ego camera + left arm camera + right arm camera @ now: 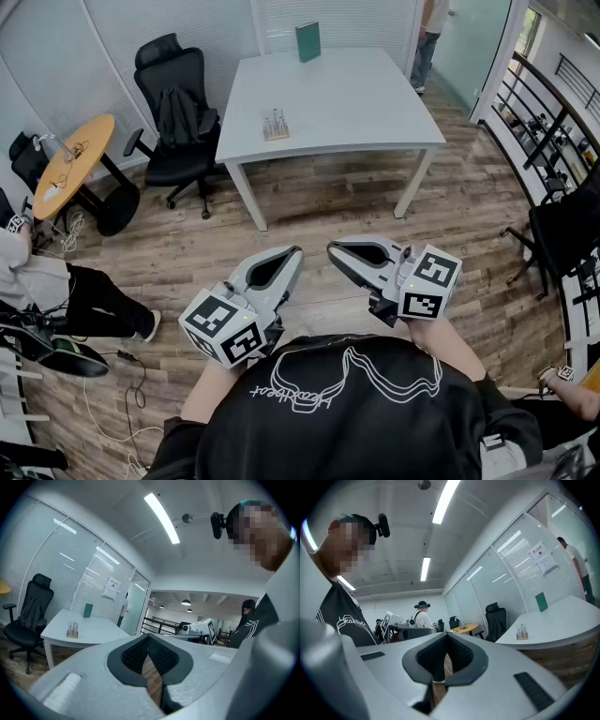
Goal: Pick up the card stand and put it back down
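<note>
The card stand (275,125) is a small wooden block with thin upright pieces. It stands near the left front edge of the white table (356,103). It also shows small in the left gripper view as the card stand (72,630), and in the right gripper view as the card stand (522,632). My left gripper (295,251) and right gripper (333,248) hang close to my chest, far from the table. Their tips point toward each other. Both the left gripper (148,637) and the right gripper (446,637) are shut, with nothing between the jaws.
A green upright board (307,41) stands at the table's far side. A black office chair (173,112) and a round wooden table (70,164) are to the left. One person sits at the left (56,291); another stands by the far door (429,37). Wood floor lies between me and the table.
</note>
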Demonstrator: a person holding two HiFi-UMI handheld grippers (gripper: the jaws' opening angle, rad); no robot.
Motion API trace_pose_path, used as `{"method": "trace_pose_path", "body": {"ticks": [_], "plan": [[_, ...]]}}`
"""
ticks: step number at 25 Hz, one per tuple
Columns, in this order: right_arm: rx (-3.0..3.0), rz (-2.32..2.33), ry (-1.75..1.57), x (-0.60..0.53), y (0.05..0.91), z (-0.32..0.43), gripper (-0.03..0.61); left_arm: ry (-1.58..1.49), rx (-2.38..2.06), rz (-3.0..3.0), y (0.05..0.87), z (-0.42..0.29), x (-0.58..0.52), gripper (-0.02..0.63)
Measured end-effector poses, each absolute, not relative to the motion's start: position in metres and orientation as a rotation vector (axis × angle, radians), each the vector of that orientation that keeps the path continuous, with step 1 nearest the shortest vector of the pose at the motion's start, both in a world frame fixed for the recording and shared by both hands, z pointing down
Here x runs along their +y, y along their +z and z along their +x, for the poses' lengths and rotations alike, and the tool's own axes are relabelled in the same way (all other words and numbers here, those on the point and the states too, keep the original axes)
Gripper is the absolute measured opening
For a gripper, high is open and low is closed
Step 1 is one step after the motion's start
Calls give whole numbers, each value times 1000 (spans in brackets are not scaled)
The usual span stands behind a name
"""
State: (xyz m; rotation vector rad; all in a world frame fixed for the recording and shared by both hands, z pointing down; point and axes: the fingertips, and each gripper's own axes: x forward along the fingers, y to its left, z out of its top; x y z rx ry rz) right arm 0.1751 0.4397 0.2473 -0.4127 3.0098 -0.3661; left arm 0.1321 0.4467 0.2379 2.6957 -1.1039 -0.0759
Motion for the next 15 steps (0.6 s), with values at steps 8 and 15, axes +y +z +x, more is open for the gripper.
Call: {"method": "trace_pose_path", "body": {"ticks": [8,15], "plan": [[3004,-402,-361,455,245,175,8,-76,-1114,2691,238,132,461,14],[3015,-411,-418,450,263,177,8,-69,-1119,2664,253,131,458,14]]}}
